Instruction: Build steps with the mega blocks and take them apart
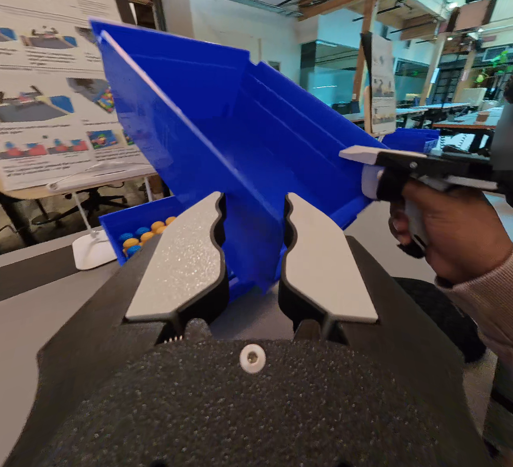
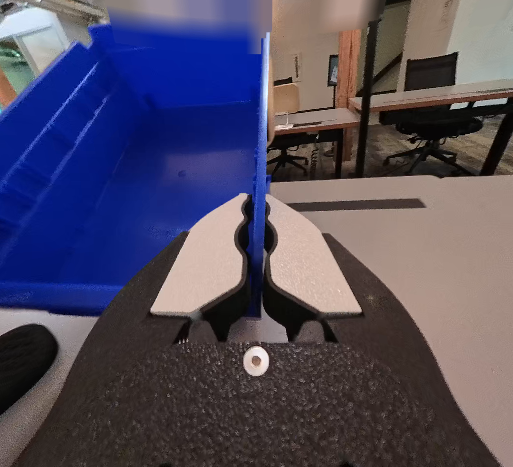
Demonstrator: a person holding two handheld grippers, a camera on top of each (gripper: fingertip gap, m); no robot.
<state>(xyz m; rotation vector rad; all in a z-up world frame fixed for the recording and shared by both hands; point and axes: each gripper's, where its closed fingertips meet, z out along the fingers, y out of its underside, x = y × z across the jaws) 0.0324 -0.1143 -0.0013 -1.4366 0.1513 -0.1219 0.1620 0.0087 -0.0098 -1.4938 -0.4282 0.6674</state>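
Observation:
A large blue bin (image 1: 222, 120) is tilted up on its side over the grey table, and its inside looks empty. My right gripper (image 2: 256, 199) is shut on the bin's thin side wall (image 2: 259, 231), with both pads pressed on it. It also shows in the left wrist view (image 1: 358, 155), held by a hand at the bin's right rim. My left gripper (image 1: 254, 198) is open. A wall of the bin stands between its pads without being pressed. A second, lower blue bin (image 1: 116, 220) behind holds orange and blue mega blocks (image 1: 144, 234).
An instruction board (image 1: 50, 79) on a white-footed stand (image 1: 91, 251) stands at the left. Another blue bin (image 1: 410, 140) sits far right. The grey table (image 2: 388, 245) carries a black strip (image 2: 358, 204) and a black rounded pad (image 2: 25, 356). Desks and chairs lie beyond.

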